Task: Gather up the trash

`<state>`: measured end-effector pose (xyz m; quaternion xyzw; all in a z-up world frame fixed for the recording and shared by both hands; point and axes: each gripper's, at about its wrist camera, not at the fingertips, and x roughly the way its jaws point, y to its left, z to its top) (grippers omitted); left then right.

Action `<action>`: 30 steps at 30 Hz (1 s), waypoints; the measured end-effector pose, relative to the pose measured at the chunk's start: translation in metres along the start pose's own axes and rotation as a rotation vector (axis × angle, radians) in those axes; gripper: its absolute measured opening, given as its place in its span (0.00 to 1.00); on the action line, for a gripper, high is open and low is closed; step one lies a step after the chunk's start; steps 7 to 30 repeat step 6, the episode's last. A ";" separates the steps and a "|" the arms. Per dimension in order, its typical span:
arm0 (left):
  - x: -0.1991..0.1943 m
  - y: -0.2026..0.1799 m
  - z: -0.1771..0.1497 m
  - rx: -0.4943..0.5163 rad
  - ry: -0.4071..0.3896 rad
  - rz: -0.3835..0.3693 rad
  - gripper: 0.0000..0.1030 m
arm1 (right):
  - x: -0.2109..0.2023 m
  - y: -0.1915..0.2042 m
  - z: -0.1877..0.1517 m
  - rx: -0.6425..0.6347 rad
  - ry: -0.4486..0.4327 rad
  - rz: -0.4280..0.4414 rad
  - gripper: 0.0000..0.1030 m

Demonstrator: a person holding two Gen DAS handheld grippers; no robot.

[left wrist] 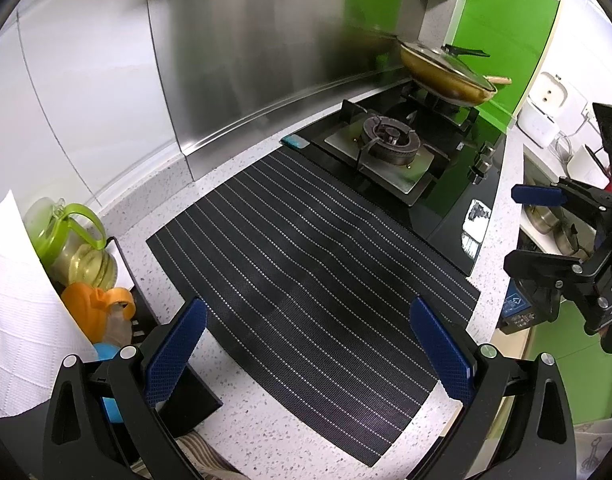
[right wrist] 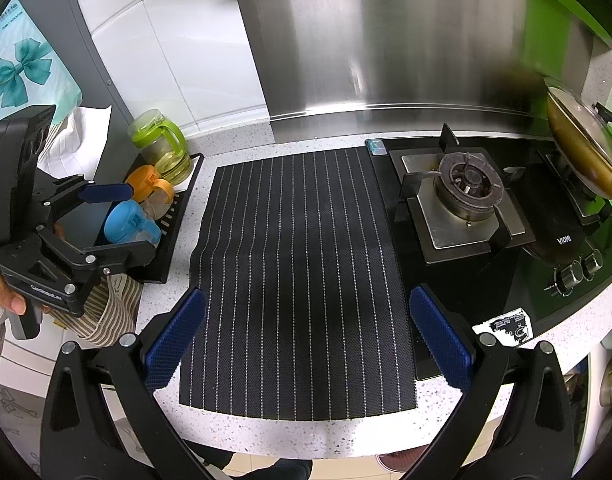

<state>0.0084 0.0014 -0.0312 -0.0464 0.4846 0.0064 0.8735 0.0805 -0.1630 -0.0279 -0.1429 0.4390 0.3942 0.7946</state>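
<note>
Above the striped mat on the desk, the left gripper and right gripper both hung with fingers wide and empty. No trash was evident in either view. Searching leftward risked knocking the 3 crowded containers in the rack.

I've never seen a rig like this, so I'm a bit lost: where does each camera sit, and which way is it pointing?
Left wrist view: sits on the left claw, looks across the striped mat toward the gas burner; shows its own open blue fingers and the right claw.
Right wrist view: sits on the right claw, looks straight onto the mat; shows the left claw and a hand.
Shared: mat, burner, frying pan.
</note>
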 end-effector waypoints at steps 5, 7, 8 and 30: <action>0.000 0.000 0.001 -0.002 -0.001 0.003 0.95 | 0.000 0.001 0.001 0.000 -0.002 0.003 0.97; 0.000 0.000 0.001 -0.003 -0.002 0.002 0.95 | 0.001 0.002 0.001 0.000 -0.002 0.003 0.97; 0.000 0.000 0.001 -0.003 -0.002 0.002 0.95 | 0.001 0.002 0.001 0.000 -0.002 0.003 0.97; 0.000 0.000 0.001 -0.003 -0.002 0.002 0.95 | 0.001 0.002 0.001 0.000 -0.002 0.003 0.97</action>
